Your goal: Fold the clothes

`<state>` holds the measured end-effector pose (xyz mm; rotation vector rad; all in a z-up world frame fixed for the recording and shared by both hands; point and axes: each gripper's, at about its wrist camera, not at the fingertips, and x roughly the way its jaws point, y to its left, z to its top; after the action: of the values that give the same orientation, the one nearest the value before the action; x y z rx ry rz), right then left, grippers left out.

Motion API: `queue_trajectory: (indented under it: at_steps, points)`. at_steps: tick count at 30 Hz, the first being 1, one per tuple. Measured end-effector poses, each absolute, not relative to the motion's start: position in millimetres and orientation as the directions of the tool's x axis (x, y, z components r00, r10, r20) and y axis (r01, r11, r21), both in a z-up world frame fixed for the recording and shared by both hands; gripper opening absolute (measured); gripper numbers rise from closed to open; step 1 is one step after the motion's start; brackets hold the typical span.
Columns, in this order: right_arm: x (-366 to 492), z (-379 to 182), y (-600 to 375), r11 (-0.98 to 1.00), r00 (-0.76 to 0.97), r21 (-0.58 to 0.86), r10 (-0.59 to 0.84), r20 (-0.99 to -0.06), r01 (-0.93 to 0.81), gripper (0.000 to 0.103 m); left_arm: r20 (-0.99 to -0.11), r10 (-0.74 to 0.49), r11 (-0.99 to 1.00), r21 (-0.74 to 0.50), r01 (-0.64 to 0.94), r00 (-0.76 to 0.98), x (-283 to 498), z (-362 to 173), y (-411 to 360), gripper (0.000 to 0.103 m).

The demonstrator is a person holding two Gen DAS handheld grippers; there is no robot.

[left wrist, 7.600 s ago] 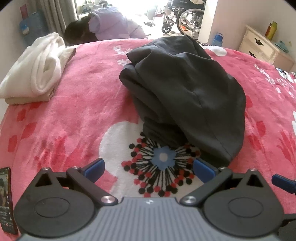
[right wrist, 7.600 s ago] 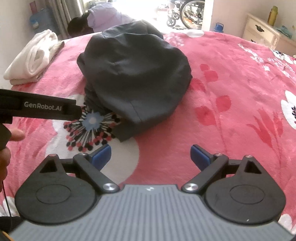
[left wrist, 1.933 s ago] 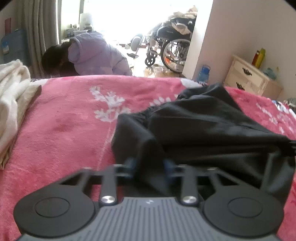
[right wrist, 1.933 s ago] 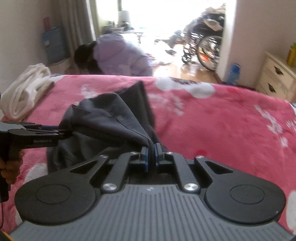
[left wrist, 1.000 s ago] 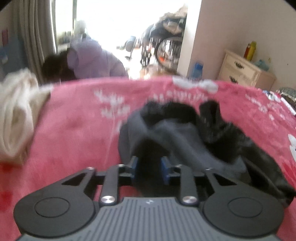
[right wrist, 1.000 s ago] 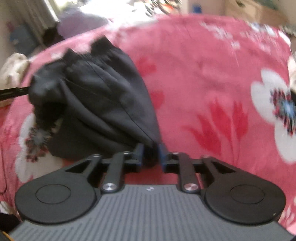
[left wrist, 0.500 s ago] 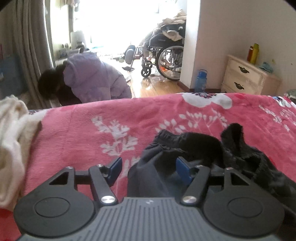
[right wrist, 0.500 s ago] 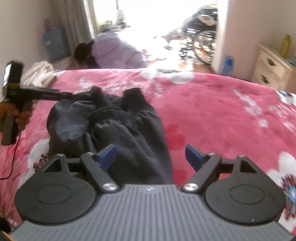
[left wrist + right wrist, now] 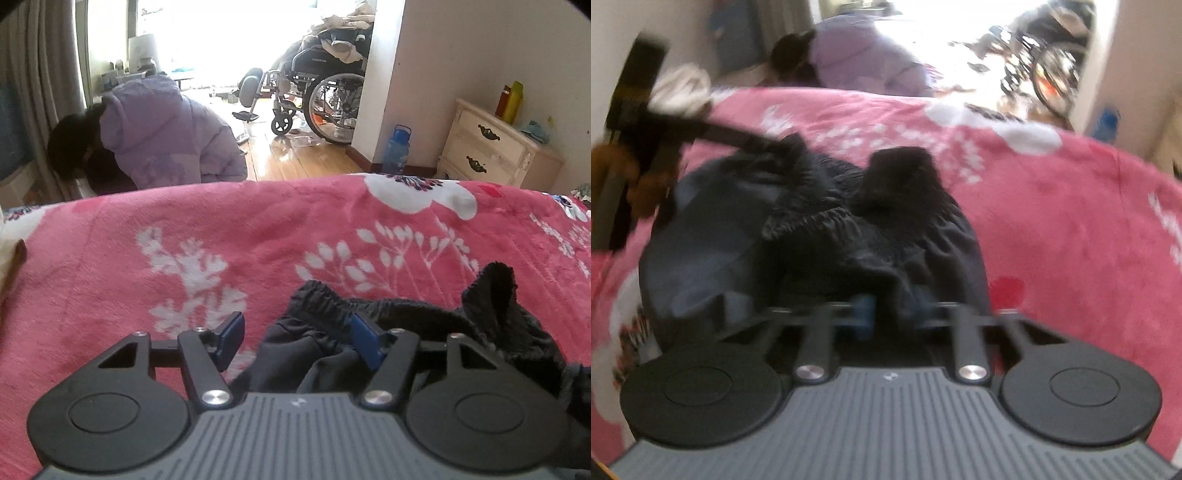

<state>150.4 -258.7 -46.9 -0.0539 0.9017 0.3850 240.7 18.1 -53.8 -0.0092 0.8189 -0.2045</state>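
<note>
Dark garment [image 9: 406,325] lying bunched on a pink floral blanket [image 9: 221,236], its gathered elastic waistband [image 9: 812,218] turned up toward the blanket's far edge. Left gripper [image 9: 297,341] with its blue-padded fingers [image 9: 231,338] spread wide, holding nothing, the waistband edge lying between them. Right gripper [image 9: 892,312], seen through motion blur, with fingers drawn close together and a fold of the garment between them; whether they actually pinch the cloth cannot be told. Beyond the blanket's far edge: a person in a lilac padded jacket [image 9: 162,140] bending over, a wheelchair [image 9: 317,92], a blue bottle [image 9: 397,147], and a cream bedside cabinet [image 9: 487,147].
</note>
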Motion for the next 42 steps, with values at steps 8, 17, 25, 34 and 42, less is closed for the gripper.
queue_trajectory:
  at_steps: [8, 17, 25, 34, 42]
  points:
    - [158.9, -48.8, -329.8, 0.967, 0.636, 0.246, 0.231, -0.736, -0.066, 0.003, -0.733, -0.240, 0.969, -0.139, 0.206, 0.636, 231.9, -64.2, 16.0, 0.065]
    - [161.5, -70.4, -350.1, 0.983, 0.633, 0.185, 0.147, -0.760, -0.006, 0.005, -0.721, -0.277, 0.958, -0.155, 0.242, 0.635, 227.6, -56.4, 10.9, 0.065]
    - [158.2, -51.8, -371.3, 0.930, 0.655, 0.360, 0.318, -0.686, -0.075, 0.050, -0.687, -0.334, 0.939, -0.185, 0.288, 0.646, 233.9, -38.4, 14.3, 0.072]
    - [201.6, -60.3, -365.8, 0.871, 0.576, 0.462, 0.468, -0.671, -0.169, 0.079, -0.715, -0.464, 0.874, -0.273, 0.402, 0.523, 280.8, -54.6, 10.1, 0.072]
    - [219.9, -94.1, -355.9, 0.836, 0.491, 0.537, 0.516, -0.702, -0.112, 0.082, -0.716, -0.443, 0.876, -0.220, 0.428, 0.539, 269.5, -71.5, -2.3, 0.038]
